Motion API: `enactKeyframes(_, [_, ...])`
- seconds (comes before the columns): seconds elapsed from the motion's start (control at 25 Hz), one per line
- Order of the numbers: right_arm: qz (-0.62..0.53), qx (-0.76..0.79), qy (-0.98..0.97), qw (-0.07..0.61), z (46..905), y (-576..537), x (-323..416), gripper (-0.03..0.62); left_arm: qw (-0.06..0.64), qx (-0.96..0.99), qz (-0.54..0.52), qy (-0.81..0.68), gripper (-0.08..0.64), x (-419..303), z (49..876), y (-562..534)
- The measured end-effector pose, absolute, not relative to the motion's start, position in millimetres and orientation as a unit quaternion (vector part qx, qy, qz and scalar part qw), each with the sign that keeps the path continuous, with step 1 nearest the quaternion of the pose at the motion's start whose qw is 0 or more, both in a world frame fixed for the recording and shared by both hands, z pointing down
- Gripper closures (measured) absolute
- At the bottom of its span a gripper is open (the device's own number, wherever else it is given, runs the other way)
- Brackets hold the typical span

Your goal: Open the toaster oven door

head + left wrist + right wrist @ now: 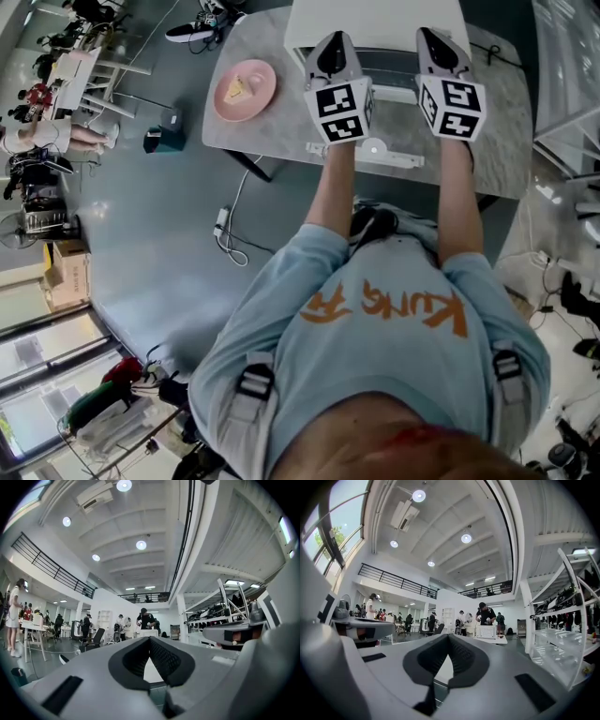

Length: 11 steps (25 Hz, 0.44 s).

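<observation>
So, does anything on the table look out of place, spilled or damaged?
Nothing stands out. The white toaster oven sits straight on the table, and the pink plate lies flat beside it with one yellow piece of food; nothing is spilled. The left gripper and right gripper are over the oven, fingers shut and empty.

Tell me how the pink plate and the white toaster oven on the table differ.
The plate is round, flat and pink; the toaster oven is boxy and white. The plate lies toward the left end of the table, the toaster oven further right, toward its far side. The plate carries a yellowish piece of food; the toaster oven's visible top is bare. Both stand on the same grey table.
</observation>
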State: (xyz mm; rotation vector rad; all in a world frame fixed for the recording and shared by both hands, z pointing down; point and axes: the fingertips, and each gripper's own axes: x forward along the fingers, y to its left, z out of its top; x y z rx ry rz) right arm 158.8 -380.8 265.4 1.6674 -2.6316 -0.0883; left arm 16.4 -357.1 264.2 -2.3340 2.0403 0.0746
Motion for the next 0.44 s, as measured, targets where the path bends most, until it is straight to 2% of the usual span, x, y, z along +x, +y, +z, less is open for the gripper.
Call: enactKeyframes(0.44, [-0.04, 0.526, -0.85, 0.01, 263, -383, 148, 0.595, 0.014, -0.756, 0.026, 0.654, 0.557, 8, 267, -359])
